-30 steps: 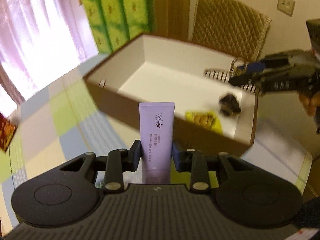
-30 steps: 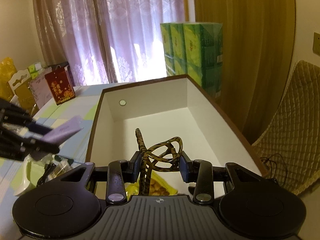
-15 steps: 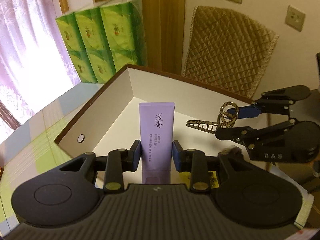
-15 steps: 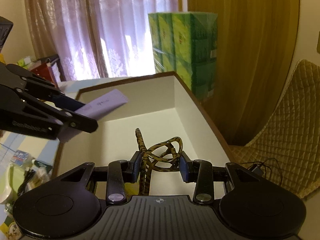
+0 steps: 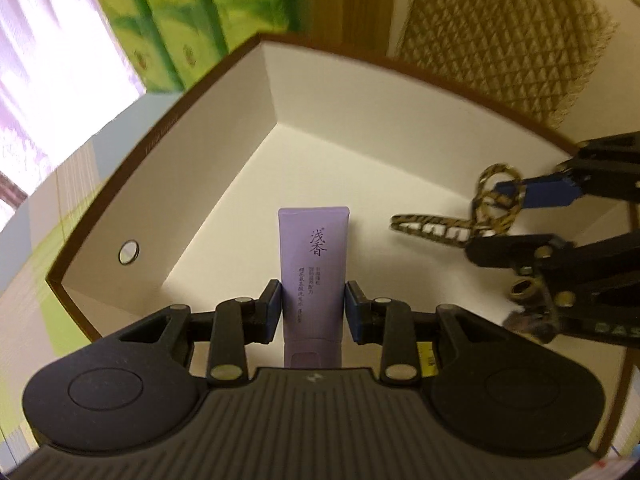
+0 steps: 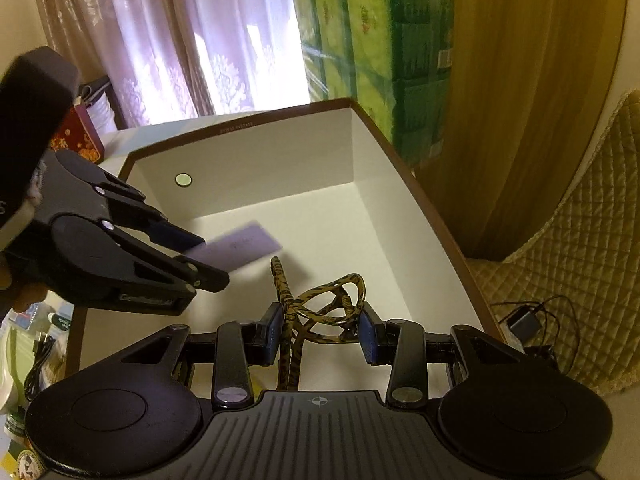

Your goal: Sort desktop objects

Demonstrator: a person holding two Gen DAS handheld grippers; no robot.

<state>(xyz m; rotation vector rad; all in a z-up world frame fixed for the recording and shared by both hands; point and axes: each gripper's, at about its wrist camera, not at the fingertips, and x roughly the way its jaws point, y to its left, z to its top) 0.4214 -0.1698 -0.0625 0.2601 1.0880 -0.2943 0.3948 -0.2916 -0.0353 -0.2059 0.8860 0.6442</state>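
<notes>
A brown cardboard box (image 5: 224,152) with a white inside fills both views. My left gripper (image 5: 313,306) is shut on a purple tube (image 5: 313,256) with dark lettering and holds it upright over the box floor, near the far left corner. My right gripper (image 6: 322,334) is shut on a leopard-patterned hair clip (image 6: 320,300) above the box's middle. In the left wrist view the right gripper (image 5: 500,220) and the clip (image 5: 432,230) hang just right of the tube. In the right wrist view the left gripper (image 6: 204,260) and its tube (image 6: 244,246) reach in over the box (image 6: 280,160) from the left.
Green tissue packs (image 6: 380,52) stand behind the box's far corner. A quilted chair (image 5: 500,40) is beyond its right side, a charger and cable (image 6: 528,320) on the seat. A yellow packet (image 5: 426,356) lies in the box. A red box (image 6: 80,140) sits far left.
The left gripper has carried the tube from outside the box's near wall to above its inside and lower. The right gripper with the clip has moved further in over the box.
</notes>
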